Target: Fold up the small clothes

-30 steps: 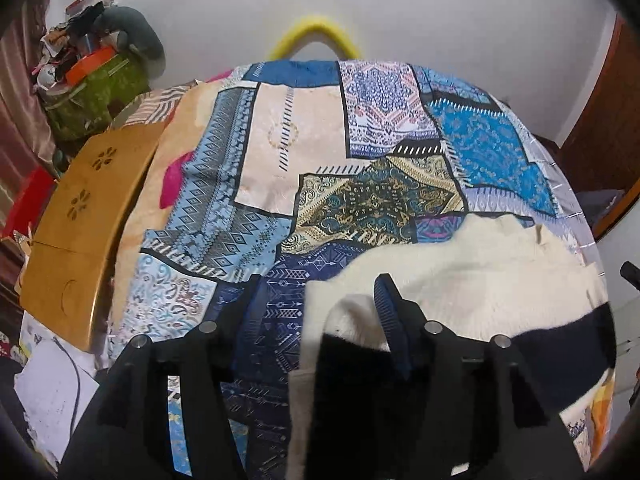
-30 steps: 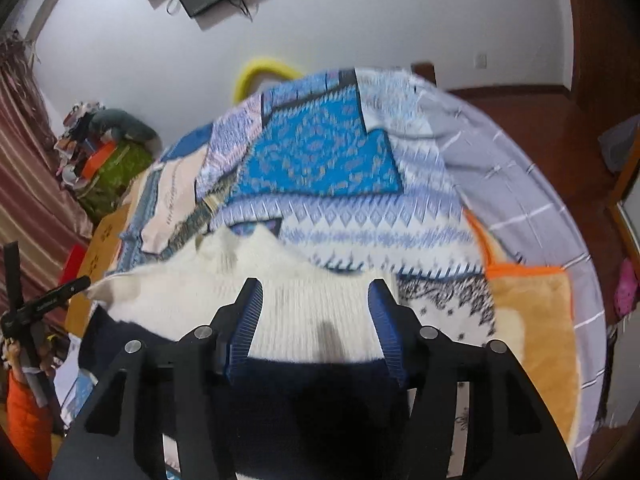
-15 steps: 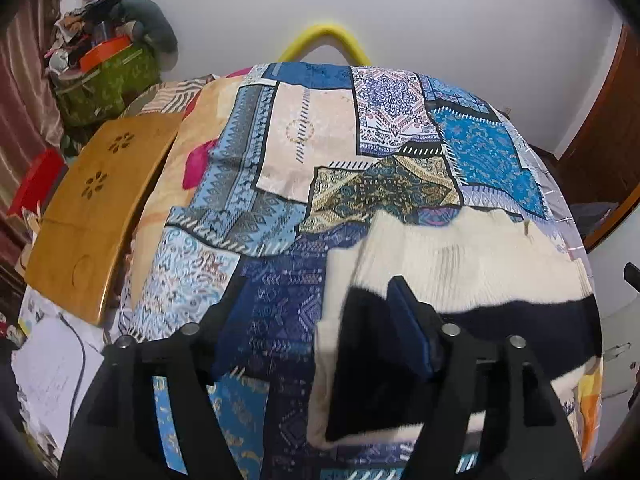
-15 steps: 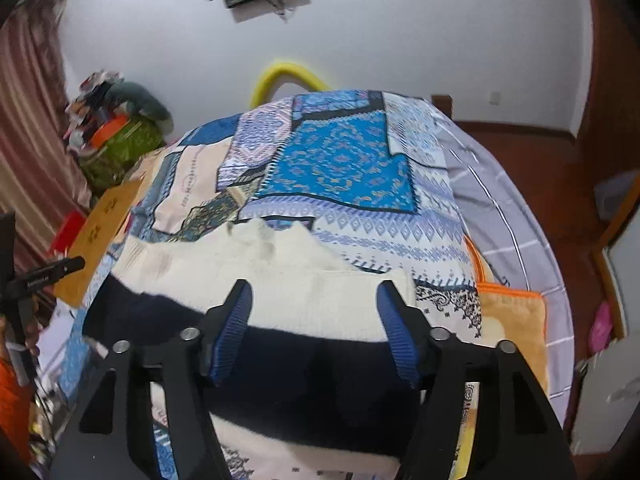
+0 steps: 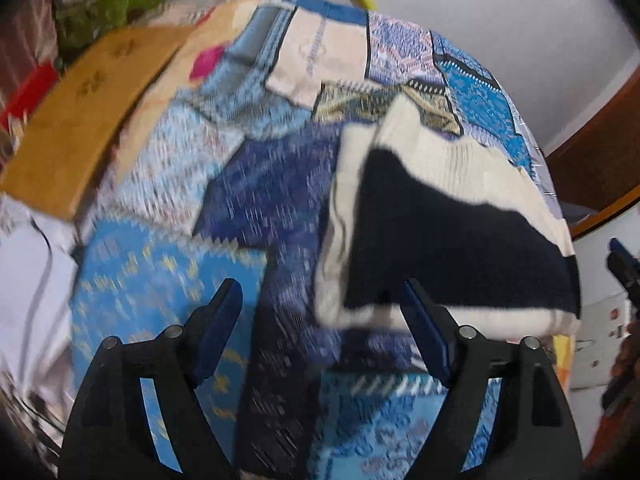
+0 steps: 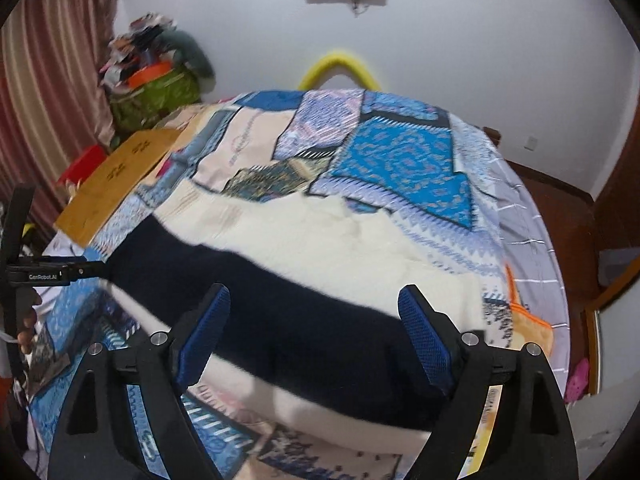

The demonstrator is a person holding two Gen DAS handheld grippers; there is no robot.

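A cream and navy knitted sweater [image 5: 440,216] lies folded on the patchwork bedspread [image 5: 256,208], navy band on top. My left gripper [image 5: 322,308] hovers by its near left corner, jaws opening. Only the sweater's corner shows between the fingers, and the pads are off it. The left wrist view is blurred. My right gripper [image 6: 312,316] hangs over the sweater [image 6: 320,252] near its front edge, jaws opening too. The navy band lies under the gap, untouched by the pads. The left gripper's body [image 6: 44,272] and a hand [image 6: 24,320] show at the far left edge.
A wooden board [image 6: 116,176] leans along the bed's left side beside a striped curtain [image 6: 48,80]. A green bag piled with clutter [image 6: 156,96] stands in the far corner, with a yellow hoop [image 6: 340,68] behind the bed. An orange cloth [image 6: 528,324] lies near the bed's right edge.
Both grippers have let go of the sweater and spread their jaws. The left one has slid off to the left of the sweater. The right one has drawn back and rolled.
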